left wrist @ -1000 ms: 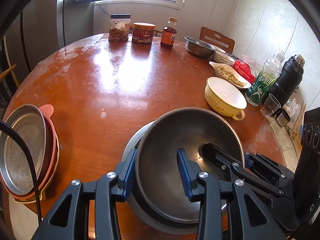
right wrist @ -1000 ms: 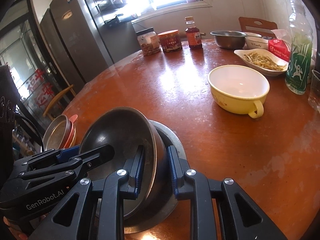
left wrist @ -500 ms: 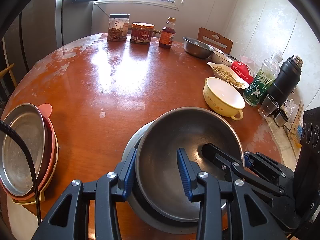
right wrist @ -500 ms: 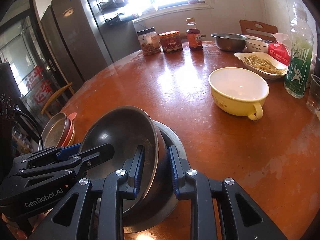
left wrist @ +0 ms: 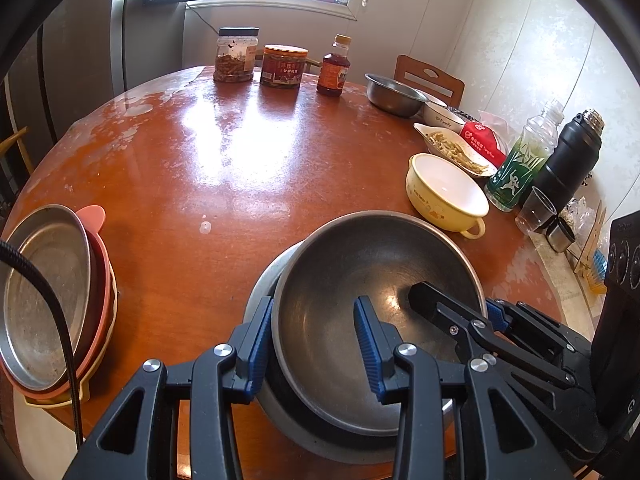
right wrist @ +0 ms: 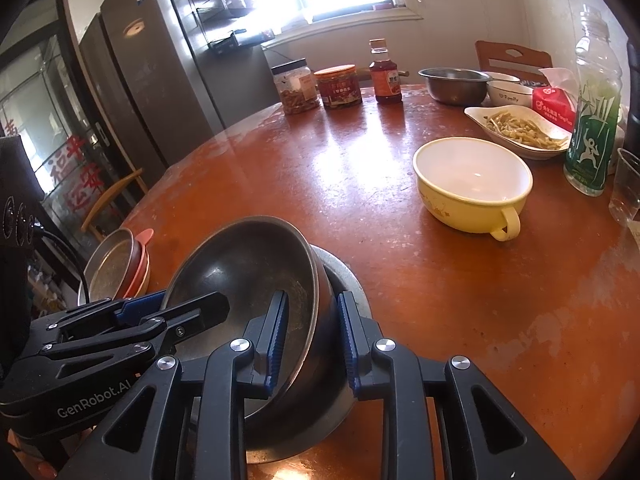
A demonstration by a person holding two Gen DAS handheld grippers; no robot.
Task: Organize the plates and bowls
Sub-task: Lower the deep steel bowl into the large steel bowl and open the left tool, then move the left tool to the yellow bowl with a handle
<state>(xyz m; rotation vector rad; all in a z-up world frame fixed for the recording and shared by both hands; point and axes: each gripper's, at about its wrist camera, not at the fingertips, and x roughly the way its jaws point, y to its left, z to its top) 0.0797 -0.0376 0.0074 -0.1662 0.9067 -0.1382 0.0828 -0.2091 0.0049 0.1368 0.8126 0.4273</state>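
At the near edge of the desk [left wrist: 280, 152], the steel bowl [left wrist: 360, 280] sits tilted in a second bowl [right wrist: 344, 276]. Both the left claw [left wrist: 312, 344] and the right claw [right wrist: 312, 336] pinch its rim from opposite sides. Plates [left wrist: 52, 292] are already stacked at the left edge. A yellow bowl [right wrist: 472, 184] and far steel bowl [right wrist: 452, 84] seemingly remain unstacked.
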